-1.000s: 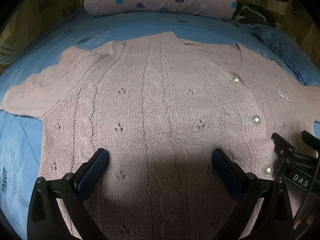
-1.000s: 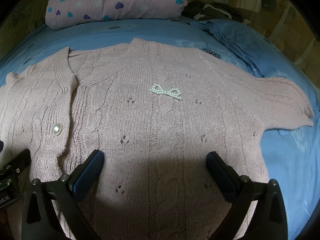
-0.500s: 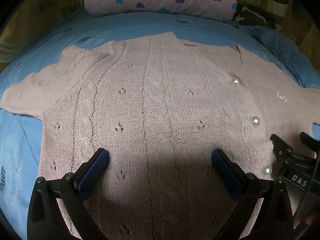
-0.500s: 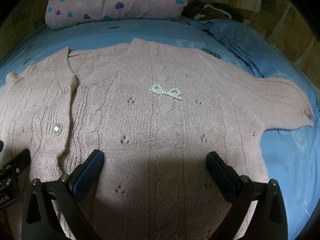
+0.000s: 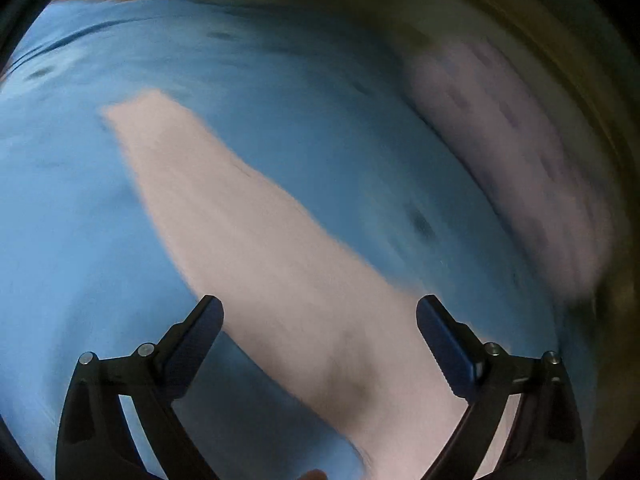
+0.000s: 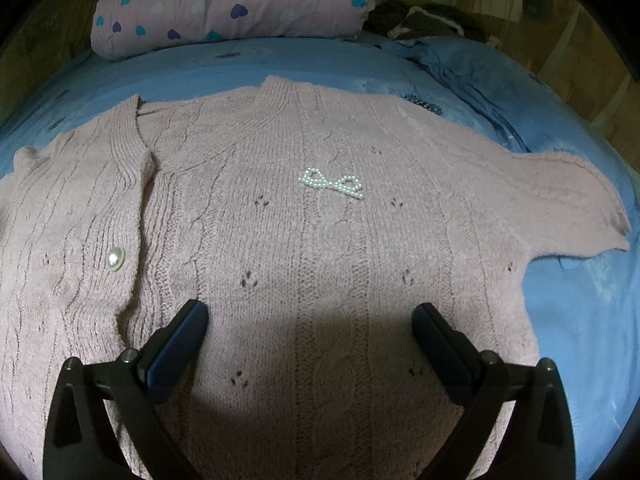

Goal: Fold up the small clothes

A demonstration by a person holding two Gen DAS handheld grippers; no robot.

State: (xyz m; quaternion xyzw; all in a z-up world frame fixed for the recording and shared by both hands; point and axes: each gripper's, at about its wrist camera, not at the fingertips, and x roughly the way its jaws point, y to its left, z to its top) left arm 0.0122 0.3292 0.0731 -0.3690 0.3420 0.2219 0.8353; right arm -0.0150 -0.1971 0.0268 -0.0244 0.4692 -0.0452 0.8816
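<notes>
A: Where's the cardigan [image 6: 304, 280]?

B: Spread flat, front up, in the middle of the bed [image 6: 592, 320], neck toward the pillow [image 6: 240, 4] at the head edge. One short sleeve [image 6: 568, 204] reaches toward the right edge. A pearl bow [image 6: 331, 182] sits on the chest and a pearl button [image 6: 115, 259] on the placket.

A: And the grippers?

B: The right gripper [image 6: 310, 332] hangs over the lower body of the knit, jaws wide, nothing between the pads. The left gripper [image 5: 320, 332] is also parted; its jaws have just been narrowing a little, with pink knit under the gap but no pad pressing on it. Its view is badly smeared: a pink strip, likely the other sleeve [image 5: 240, 216], running across blue sheet.

A: So which step?

B: I'd judge the first fold, not yet started: nothing is gripped and no fold shows on the right side.

A: Next?

B: Probably pinching that sleeve's edge cleanly, one layer of cardigan only, without catching sheet, before carrying it across the body.
</notes>
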